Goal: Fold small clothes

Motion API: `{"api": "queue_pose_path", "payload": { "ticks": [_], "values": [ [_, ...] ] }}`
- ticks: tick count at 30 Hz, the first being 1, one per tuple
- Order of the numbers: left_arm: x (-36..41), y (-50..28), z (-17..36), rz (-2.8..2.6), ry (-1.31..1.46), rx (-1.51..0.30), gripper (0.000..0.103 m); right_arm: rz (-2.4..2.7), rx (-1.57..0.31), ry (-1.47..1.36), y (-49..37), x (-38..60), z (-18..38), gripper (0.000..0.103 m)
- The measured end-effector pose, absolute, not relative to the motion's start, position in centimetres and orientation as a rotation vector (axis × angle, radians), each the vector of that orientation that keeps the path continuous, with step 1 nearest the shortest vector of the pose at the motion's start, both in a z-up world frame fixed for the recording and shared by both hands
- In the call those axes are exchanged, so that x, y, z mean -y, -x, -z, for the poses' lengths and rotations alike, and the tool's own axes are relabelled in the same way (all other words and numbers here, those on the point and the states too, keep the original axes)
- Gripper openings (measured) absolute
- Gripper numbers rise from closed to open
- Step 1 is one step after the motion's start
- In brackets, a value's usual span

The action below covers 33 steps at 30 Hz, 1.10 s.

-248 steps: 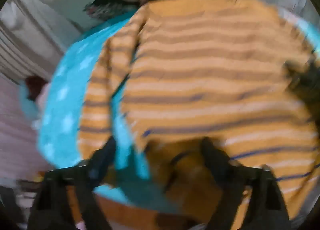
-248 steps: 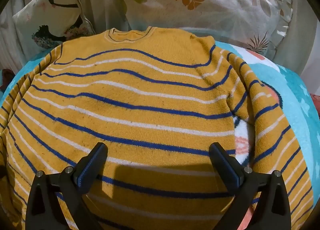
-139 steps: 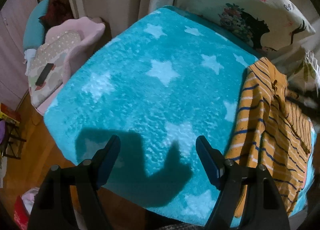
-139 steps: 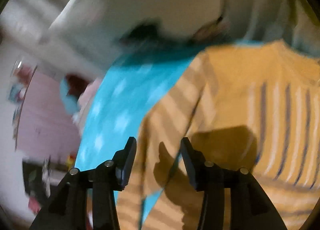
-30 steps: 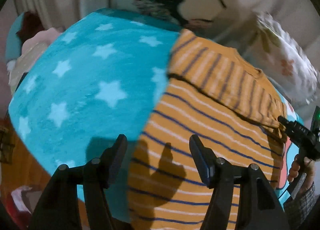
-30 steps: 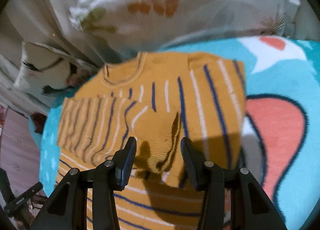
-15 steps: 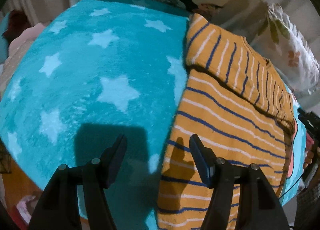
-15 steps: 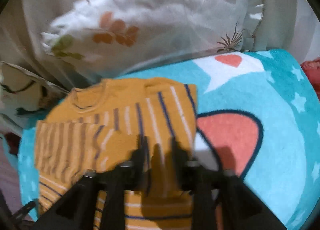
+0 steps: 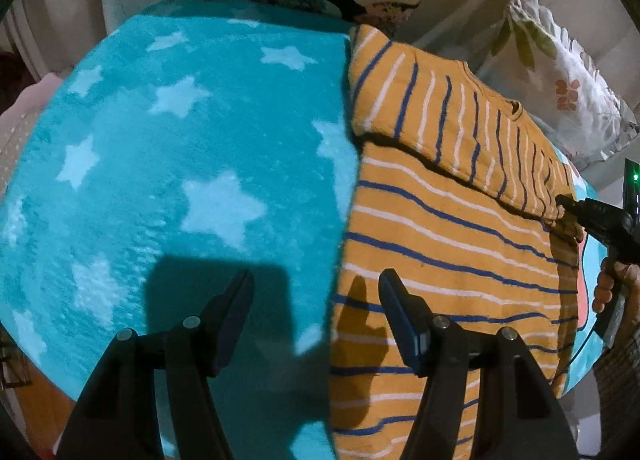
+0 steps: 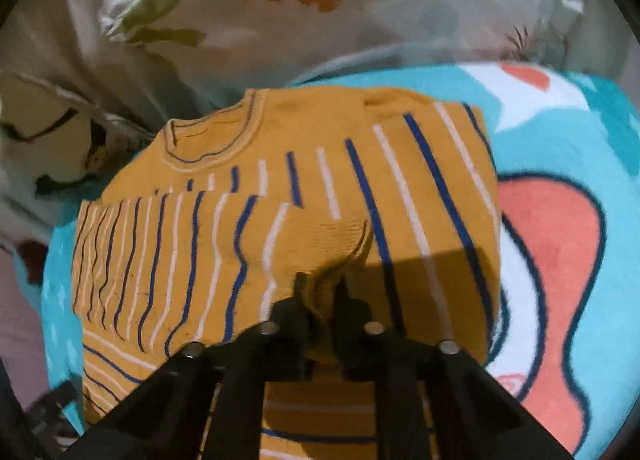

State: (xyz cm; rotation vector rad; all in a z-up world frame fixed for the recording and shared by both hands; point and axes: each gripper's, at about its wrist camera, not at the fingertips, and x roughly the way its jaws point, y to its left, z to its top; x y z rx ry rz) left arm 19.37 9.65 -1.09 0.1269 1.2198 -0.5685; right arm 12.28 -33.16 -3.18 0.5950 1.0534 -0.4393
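Note:
A mustard-yellow sweater (image 9: 448, 244) with blue and white stripes lies on a teal star blanket (image 9: 180, 180). One sleeve (image 9: 452, 128) is folded across its chest. My left gripper (image 9: 316, 300) is open and empty, hovering over the sweater's left edge near the hem. My right gripper (image 10: 322, 292) is shut on a pinch of the folded sleeve's fabric; the sweater (image 10: 280, 196) fills that view, collar at the upper left. The right gripper also shows in the left wrist view (image 9: 568, 204) at the sleeve's end.
Floral pillows (image 10: 320, 0) lean at the head of the bed behind the collar. The blanket has a red and white pattern (image 10: 552, 244) to the sweater's right. The blanket's edge (image 9: 60, 372) drops to the floor at the lower left.
My right gripper has closed on the folded sleeve's fabric. My left gripper has dropped slightly closer to the sweater's left edge.

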Motion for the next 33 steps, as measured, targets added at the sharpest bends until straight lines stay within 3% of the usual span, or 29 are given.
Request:
{"api": "queue_pose_path", "payload": {
  "ticks": [6, 9, 14, 25, 27, 33],
  "values": [
    [-10.4, -20.7, 1.3, 0.59, -0.101, -1.225, 0.064, 0.747, -1.106, -0.338, -13.3, 35.1, 2.8, 0.001],
    [-9.6, -20.7, 2.0, 0.629, -0.11, -1.251, 0.064, 0.749, -1.067, -0.471, -11.8, 36.1, 2.1, 0.002],
    [-8.4, -20.3, 3.6, 0.733, -0.092, -1.33, 0.064, 0.603, -1.071, -0.581, -7.3, 33.7, 0.9, 0.025],
    [-6.8, -16.0, 3.7, 0.718, -0.345, -1.235, 0.064, 0.583, -1.223, -0.475, 1.7, 27.8, 3.9, 0.028],
    [-7.1, -13.8, 3.9, 0.689, -0.436, -1.19, 0.064, 0.581, -1.239, -0.419, 2.2, 26.9, 3.9, 0.039],
    [-10.9, -9.7, 3.9, 0.6, -0.388, -1.211, 0.064, 0.513, -1.246, -0.422, 6.2, 25.8, 4.2, 0.049]
  ]
}}
